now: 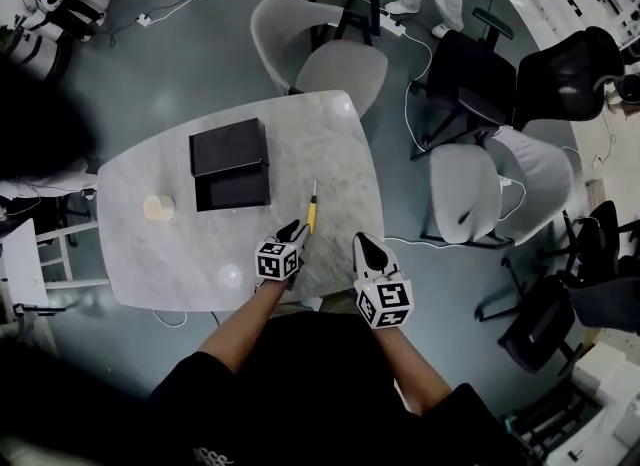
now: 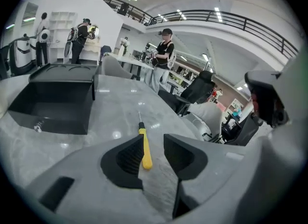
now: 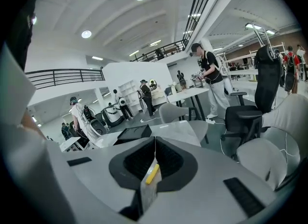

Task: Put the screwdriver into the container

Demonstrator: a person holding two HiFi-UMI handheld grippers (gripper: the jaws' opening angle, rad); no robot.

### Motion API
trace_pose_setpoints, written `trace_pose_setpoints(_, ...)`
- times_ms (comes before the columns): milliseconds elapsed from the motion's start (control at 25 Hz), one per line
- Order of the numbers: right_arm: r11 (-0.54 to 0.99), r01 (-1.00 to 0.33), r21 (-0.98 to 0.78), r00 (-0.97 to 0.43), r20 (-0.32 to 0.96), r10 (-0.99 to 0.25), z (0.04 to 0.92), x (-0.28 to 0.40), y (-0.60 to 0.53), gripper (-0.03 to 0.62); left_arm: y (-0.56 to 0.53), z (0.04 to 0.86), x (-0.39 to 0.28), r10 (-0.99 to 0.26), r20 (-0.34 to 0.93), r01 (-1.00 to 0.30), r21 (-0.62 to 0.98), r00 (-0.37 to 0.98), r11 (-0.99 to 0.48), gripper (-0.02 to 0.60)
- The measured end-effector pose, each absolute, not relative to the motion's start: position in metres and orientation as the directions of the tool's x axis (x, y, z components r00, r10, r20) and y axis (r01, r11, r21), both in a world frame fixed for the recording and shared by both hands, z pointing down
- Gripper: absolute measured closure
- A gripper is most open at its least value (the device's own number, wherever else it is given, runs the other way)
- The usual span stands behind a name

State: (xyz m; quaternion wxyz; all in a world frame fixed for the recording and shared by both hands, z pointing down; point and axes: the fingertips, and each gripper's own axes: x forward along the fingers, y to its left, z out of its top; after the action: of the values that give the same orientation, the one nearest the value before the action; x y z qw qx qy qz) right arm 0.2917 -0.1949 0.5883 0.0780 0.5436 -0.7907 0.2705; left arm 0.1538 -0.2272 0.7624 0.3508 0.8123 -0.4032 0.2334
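While both grippers hover at the near edge of the table (image 1: 150,184), the screwdriver (image 1: 311,214) lies flat on the pale, marble-patterned top, yellow handle toward the person, thin shaft pointing away toward the black container (image 1: 230,164). Container stands open mid-table, well apart from the tool, its dark inside showing in the left gripper view (image 2: 57,98). Left gripper (image 1: 297,231): jaws apart, handle end (image 2: 144,148) on the table between them, just beside the left pad; pads not pressing it. Right gripper (image 1: 362,244): fingertips together, nothing held; through the slot below its tips the yellow handle (image 3: 152,174) shows on the table beyond. A small tan cup (image 1: 157,208) sits near the table's left side. Surface glossy, with spots of ceiling light on it. Floor (image 1: 200,54) grey, white cables (image 1: 420,244) trailing across it. Grey chair (image 1: 330,44) at the far edge, black office chair (image 1: 470,84) to the right. Hall is large, with a railed balcony and people standing at distant benches.
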Motion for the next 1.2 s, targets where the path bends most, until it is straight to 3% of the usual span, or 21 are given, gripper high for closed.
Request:
trace_pose_setpoints(280, 0.236, -0.893, -0.384, -0.406, 0.457, -0.791, 0.602, 0.297, -0.199, 0.582, -0.240, 0.804, 0.164, -0.410, 0.760, -0.852, 0.363, 0.505, -0.377, 0.405)
trace_pose_setpoints(480, 0.257, -0.894, -0.368, -0.419, 0.480, -0.771, 0.613, 0.301, -0.200, 0.582, -0.241, 0.831, 0.172, -0.337, 0.816, -0.852, 0.319, 0.470, -0.416, 0.376)
trace_pose_setpoints(840, 0.250, -0.893, -0.375, -0.421, 0.501, -0.756, 0.625, 0.299, -0.196, 0.582, -0.252, 0.842, 0.168, -0.343, 0.857, -0.894, 0.254, 0.385, -0.370, 0.488)
trace_pose_setpoints(1200, 0.222, -0.905, -0.363, -0.391, 0.506, -0.769, 0.621, 0.276, -0.184, 0.582, -0.252, 0.831, 0.156, -0.325, 0.824, -0.846, 0.304, 0.464, -0.438, 0.495)
